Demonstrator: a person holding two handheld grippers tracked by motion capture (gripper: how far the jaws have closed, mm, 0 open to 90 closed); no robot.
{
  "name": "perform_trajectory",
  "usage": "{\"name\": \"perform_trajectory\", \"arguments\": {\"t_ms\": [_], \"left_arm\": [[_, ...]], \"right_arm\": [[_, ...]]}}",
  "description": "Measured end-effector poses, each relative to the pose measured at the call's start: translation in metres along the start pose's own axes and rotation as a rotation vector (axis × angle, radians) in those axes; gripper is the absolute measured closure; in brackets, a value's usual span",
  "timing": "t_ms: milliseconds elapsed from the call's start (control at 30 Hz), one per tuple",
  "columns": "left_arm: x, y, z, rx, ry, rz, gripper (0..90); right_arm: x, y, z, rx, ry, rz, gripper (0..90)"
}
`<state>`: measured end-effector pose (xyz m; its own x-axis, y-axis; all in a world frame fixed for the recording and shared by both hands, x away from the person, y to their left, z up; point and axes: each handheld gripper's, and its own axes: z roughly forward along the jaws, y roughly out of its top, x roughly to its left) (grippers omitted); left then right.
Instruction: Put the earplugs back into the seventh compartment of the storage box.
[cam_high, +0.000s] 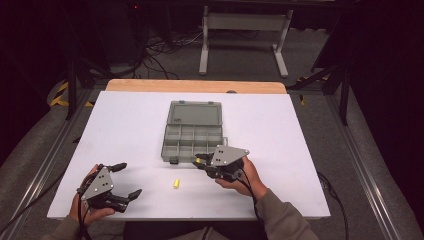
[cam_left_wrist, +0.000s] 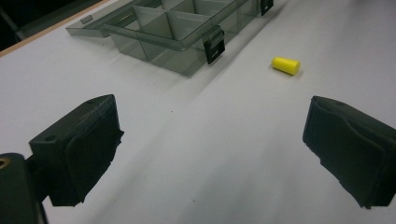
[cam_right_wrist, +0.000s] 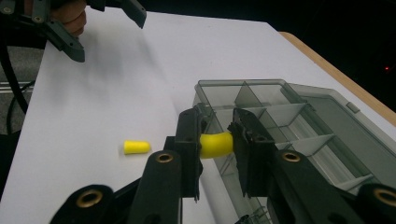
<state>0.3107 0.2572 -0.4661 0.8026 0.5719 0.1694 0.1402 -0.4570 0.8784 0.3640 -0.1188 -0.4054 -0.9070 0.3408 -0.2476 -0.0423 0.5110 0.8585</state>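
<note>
Right gripper view: a yellow earplug sits pinched between my right gripper's jaws, at the near edge of the open grey organizer box. A second earplug lies on the white table. My left gripper gapes, holding nothing.

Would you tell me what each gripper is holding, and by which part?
The right gripper pinches a yellow earplug by its two ends. The left gripper is open and holds nothing.
</note>
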Motion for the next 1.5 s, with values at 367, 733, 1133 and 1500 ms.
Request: {"name": "perform_trajectory", "arguments": {"t_ms": [367, 733, 1133, 1500], "left_arm": [[0.000, 0.000, 0.000, 0.001, -0.002, 0.001, 4.9], [0.000, 0.000, 0.001, 0.005, -0.005, 0.003, 5.0], [-0.001, 0.000, 0.002, 0.011, -0.008, 0.003, 5.1], [-0.001, -0.001, 0.003, 0.012, -0.009, 0.001, 5.1]], "right_arm": [[-0.004, 0.000, -0.004, -0.017, -0.042, 0.009, 72.9], [-0.012, -0.002, -0.009, -0.038, -0.099, 0.034, 72.5], [-0.018, -0.005, -0.008, -0.043, -0.142, 0.062, 71.1], [-0.023, -0.013, 0.007, -0.021, -0.153, 0.100, 70.4]]}}
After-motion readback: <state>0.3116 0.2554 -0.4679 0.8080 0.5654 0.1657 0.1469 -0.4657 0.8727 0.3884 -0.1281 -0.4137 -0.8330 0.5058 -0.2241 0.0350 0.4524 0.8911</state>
